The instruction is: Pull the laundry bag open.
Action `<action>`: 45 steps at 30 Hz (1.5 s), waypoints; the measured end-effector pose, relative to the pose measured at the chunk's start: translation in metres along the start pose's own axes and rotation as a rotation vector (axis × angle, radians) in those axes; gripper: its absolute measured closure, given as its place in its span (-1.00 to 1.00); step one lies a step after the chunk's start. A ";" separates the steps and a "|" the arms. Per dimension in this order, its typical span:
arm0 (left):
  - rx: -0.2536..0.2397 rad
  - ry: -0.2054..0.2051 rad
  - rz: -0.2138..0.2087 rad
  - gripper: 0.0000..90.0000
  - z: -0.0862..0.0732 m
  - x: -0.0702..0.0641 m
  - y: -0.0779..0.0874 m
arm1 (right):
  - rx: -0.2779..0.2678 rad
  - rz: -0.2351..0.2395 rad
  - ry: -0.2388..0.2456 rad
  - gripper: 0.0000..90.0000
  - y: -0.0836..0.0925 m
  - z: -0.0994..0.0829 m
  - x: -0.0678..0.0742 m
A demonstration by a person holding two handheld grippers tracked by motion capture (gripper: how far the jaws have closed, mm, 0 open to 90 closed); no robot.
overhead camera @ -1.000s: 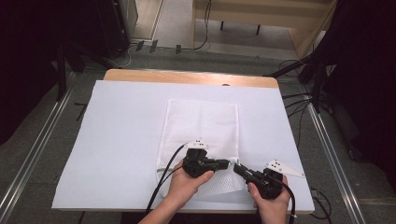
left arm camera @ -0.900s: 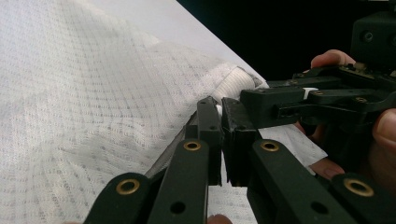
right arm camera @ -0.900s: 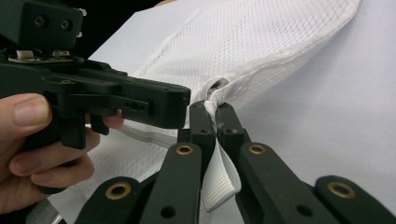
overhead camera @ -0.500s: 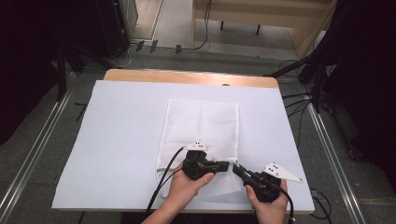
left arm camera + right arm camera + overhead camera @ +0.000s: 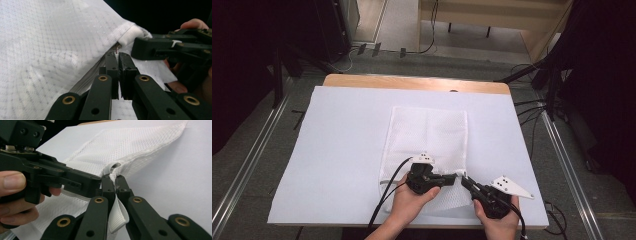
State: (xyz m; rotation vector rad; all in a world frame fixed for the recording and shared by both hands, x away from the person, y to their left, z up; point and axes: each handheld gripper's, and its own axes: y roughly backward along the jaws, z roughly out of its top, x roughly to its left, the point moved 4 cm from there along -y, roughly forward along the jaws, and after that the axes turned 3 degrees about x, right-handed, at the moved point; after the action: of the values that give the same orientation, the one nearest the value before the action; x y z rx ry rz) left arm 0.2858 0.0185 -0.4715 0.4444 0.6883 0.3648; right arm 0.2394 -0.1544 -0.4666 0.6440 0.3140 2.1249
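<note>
Low at the table's near edge, left gripper [image 5: 456,176] and right gripper [image 5: 465,181] each pinch the mesh bag [image 5: 429,135].

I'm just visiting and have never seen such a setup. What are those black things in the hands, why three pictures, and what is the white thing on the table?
No robot here: a person holds a black two-jaw tool in each hand. The high view looks down on the table; the other two come from cameras riding on each tool. On the table's white cover lies a white mesh bag. The left tool is shut on a small metal zipper pull at the bag's corner. The right tool is shut on a white fabric loop at that corner.
</note>
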 end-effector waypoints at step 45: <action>0.000 0.183 0.232 0.96 -0.093 0.077 0.160 | -0.002 -0.131 -0.019 1.00 0.017 0.006 -0.023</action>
State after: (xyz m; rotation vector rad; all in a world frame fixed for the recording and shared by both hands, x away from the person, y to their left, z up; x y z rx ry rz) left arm 0.2504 0.2147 -0.4951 0.4960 0.8166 0.6300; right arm 0.2432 -0.1833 -0.4616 0.6254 0.3344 1.9932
